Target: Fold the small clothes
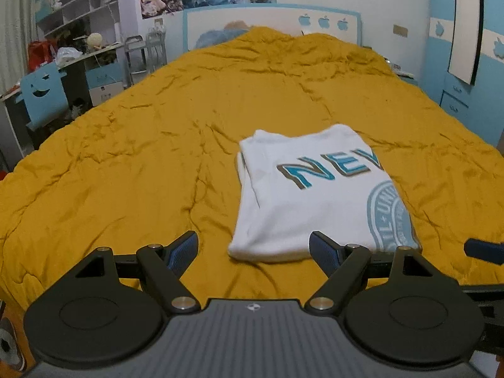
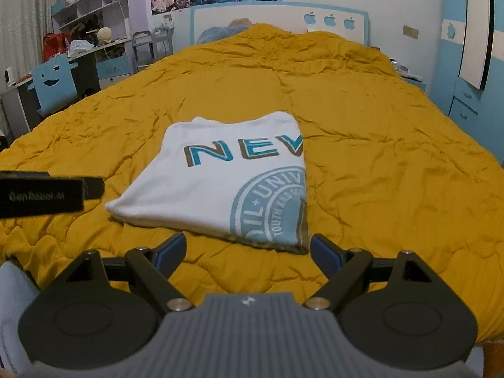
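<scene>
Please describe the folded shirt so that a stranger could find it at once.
A big bed under a wrinkled mustard-yellow quilt fills the room. Near its front edge lies a folded white cotton T-shirt. Only it is white, with blue letters "NEV" and a round light-blue seal.

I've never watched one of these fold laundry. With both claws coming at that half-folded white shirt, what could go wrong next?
1. The white shirt lies on a soft, wrinkled yellow quilt; an open left gripper or right gripper might pinch quilt along with cloth.
2. Layers show stacked at the shirt's near edge; grabbing only the top one could undo the fold.
3. The grippers work close together and might bump.
</scene>
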`<state>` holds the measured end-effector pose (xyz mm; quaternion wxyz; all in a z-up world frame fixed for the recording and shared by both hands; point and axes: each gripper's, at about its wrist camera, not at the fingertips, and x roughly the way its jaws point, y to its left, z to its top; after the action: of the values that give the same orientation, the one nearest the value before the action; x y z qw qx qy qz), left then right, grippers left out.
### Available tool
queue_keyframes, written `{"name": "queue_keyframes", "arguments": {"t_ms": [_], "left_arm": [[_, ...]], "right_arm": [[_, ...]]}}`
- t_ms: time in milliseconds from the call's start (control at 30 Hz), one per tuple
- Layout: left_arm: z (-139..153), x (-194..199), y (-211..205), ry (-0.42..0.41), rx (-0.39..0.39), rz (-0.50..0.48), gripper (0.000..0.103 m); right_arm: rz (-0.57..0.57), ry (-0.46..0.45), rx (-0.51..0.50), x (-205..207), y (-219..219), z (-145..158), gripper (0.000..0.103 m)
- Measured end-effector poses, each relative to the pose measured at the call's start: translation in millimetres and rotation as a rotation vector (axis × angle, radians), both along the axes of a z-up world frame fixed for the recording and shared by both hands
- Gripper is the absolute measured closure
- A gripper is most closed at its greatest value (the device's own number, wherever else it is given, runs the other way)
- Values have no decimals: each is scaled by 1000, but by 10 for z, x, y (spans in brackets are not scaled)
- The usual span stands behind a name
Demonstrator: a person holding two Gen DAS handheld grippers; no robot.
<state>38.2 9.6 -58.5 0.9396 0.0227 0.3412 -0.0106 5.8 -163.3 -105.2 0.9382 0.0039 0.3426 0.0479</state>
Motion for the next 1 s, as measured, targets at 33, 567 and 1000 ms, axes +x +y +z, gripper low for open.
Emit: {"name": "queue_keyframes", "arguments": {"t_ms": [33,567,1000], "left_arm": [[-3,-6,-4,2,4,-2,9],[-16,18,-19,17,13,-1,9],[-27,13,-17,19,15,0,9]], "right_arm": [[1,-3,-1,-5,4,-1,21],[-8,-18,15,-3,-41,31,21],[-8,-34,2,-18,-25,37,21]]}}
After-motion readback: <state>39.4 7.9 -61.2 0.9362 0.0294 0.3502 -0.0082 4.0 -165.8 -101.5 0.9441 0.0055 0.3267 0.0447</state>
